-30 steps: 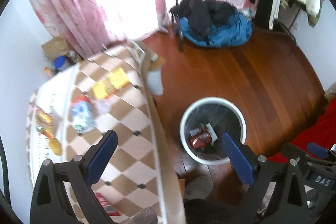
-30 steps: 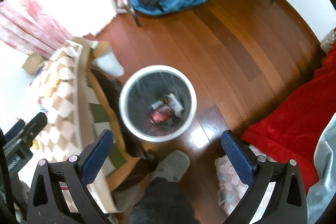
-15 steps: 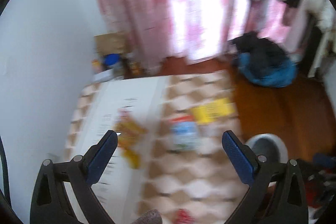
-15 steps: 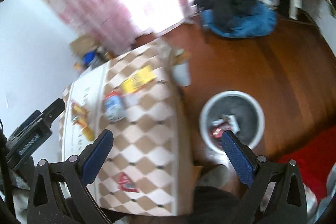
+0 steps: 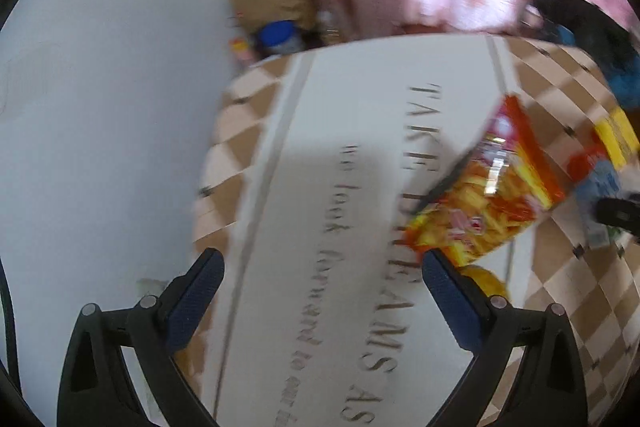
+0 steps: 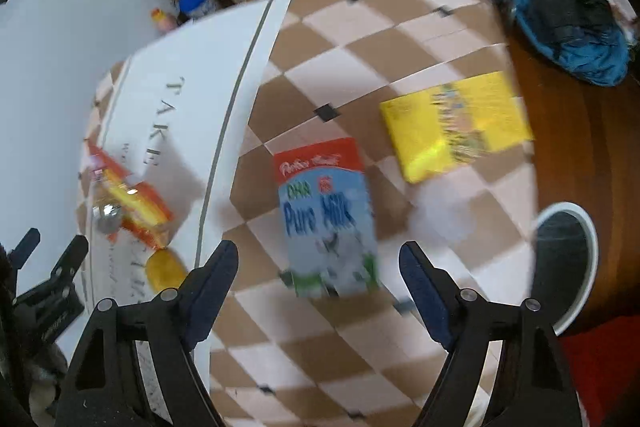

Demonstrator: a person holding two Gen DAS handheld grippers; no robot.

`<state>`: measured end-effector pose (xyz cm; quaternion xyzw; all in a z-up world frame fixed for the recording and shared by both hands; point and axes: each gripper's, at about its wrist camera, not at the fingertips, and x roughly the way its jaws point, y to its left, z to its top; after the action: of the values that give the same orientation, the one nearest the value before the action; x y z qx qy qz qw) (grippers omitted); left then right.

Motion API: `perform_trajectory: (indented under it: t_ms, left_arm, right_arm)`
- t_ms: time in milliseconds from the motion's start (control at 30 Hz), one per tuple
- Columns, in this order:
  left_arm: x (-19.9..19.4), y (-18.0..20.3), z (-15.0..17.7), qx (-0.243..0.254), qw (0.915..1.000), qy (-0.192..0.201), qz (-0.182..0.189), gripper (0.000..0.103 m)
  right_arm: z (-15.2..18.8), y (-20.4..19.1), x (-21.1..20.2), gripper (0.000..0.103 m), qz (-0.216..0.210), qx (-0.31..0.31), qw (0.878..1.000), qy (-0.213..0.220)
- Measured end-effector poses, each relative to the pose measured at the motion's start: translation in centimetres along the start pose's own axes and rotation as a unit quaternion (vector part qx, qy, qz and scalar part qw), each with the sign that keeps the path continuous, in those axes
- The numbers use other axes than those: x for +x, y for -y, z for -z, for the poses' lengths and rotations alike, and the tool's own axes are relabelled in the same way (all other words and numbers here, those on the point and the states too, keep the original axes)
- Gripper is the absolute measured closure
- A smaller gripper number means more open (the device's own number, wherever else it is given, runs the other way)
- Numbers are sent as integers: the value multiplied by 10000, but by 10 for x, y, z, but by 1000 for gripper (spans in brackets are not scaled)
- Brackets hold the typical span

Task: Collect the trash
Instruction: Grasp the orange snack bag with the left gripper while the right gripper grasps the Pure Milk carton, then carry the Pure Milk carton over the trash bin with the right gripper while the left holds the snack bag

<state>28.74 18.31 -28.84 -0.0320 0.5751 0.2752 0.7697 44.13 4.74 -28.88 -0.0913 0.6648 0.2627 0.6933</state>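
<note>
Swung from bin to table since the earlier frame.

Left view: left tool (image 5: 318, 291) spread wide, empty; snack bag (image 5: 486, 195) just beside right pad. Light, crinkly, slippery; pinch a flat edge.

Right view: right tool (image 6: 318, 279) closing, nothing pressed; milk carton (image 6: 326, 215) flat between pads. Light, crushable; clamp across long sides. Bin (image 6: 582, 227) right of table.

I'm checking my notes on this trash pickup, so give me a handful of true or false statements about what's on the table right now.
1. The milk carton lies flat on the checkered table. True.
2. The right tool grips the carton. False: its jaws are closing but hold nothing.
3. The yellow packet lies nearer the bin than the orange snack bag does. True.
4. The left tool holds the snack bag. False: it is open and empty.
</note>
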Motion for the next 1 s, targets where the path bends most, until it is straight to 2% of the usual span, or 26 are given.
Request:
perform_trajectory:
  t_ms: [33,67,200,300,367,433,500,533,633,667,733,867,900,1000]
  left_arm:
    - [3,5,-2,171,9998,0,127,2]
    - [5,12,-5,342,9992,0,222,2]
    - [8,52,-16,1004,9920,-97,755,2]
    - [18,73,-26,1323,9892,-139,616,2]
    - [27,76,-33,1249,9902,-198,593,3]
    - [35,73,-40,1057,9924,-281,557,10]
    - [42,68,-43,814,9940,-357,630,21]
    - [44,64,-44,690,9942,-383,734,22]
    - [41,57,-41,524,9942,-371,864,36]
    - [40,55,-41,483,9939,-377,914,44]
    - [38,52,-40,430,9943,-370,906,46]
    - [31,49,-34,384,9955,-263,820,52]
    - [29,47,-32,337,9960,-231,798,59]
    - [36,38,-38,170,9969,-202,738,60]
  right_arm:
    - [-3,0,11,28,35,-20,9999,-96]
    - [-5,0,15,46,29,-22,9999,-134]
    - [-5,22,20,47,-140,430,9989,-78]
    - [1,34,18,47,-177,646,9977,-47]
    - [2,37,18,47,-157,685,9975,-70]
    - [3,37,19,47,-128,689,9975,-91]
    - [1,35,19,47,-89,671,9976,-112]
    - [2,35,18,46,-56,649,9978,-130]
    - [-1,31,19,46,-17,566,9983,-144]
    - [-3,28,20,46,-3,536,9984,-163]
    - [-6,24,23,46,-20,484,9986,-197]
    - [-9,11,26,43,284,278,9992,-107]
    - [-9,10,27,43,334,270,9990,-105]
    - [-9,4,27,45,475,163,9987,-32]
